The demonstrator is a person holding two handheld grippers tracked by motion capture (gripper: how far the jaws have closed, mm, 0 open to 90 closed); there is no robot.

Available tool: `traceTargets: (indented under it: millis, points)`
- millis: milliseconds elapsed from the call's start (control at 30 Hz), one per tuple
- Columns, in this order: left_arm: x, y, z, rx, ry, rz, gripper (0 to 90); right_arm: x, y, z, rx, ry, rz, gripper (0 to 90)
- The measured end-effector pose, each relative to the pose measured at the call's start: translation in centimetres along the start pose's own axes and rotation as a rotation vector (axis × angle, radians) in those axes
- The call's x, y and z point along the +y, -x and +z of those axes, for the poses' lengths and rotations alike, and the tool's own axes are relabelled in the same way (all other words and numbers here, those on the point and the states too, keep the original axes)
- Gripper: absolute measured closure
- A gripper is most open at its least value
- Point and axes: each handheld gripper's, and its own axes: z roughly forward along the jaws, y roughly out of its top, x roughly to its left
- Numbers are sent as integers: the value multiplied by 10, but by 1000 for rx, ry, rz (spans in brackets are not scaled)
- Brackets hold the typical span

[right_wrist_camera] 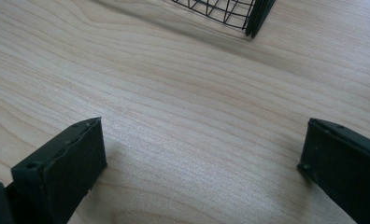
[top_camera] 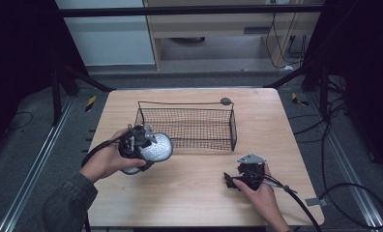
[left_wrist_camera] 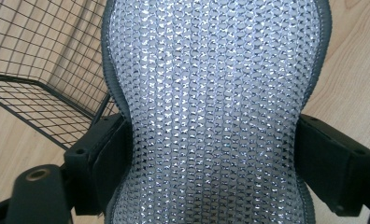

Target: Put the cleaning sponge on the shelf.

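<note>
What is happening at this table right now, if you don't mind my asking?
A person holds a gripper in each hand at a wooden table. The left gripper is shut on a silvery mesh pad, pinched at its narrowed middle, and holds it just beside the near left corner of a black wire basket. The right gripper rests low over bare wood with its jaws wide apart, holding nothing.

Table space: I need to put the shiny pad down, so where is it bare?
The wire basket is empty. Bare wood lies between the basket and the right gripper, and along the near edge. It is crowded by the left gripper holding the shiny pad.
</note>
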Motion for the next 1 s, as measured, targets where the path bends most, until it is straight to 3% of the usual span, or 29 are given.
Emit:
traceTargets:
  millis: [1000]
  points:
    - [15,-30,-18,57,-21,41,146,0,0,0,1,-1,3,4]
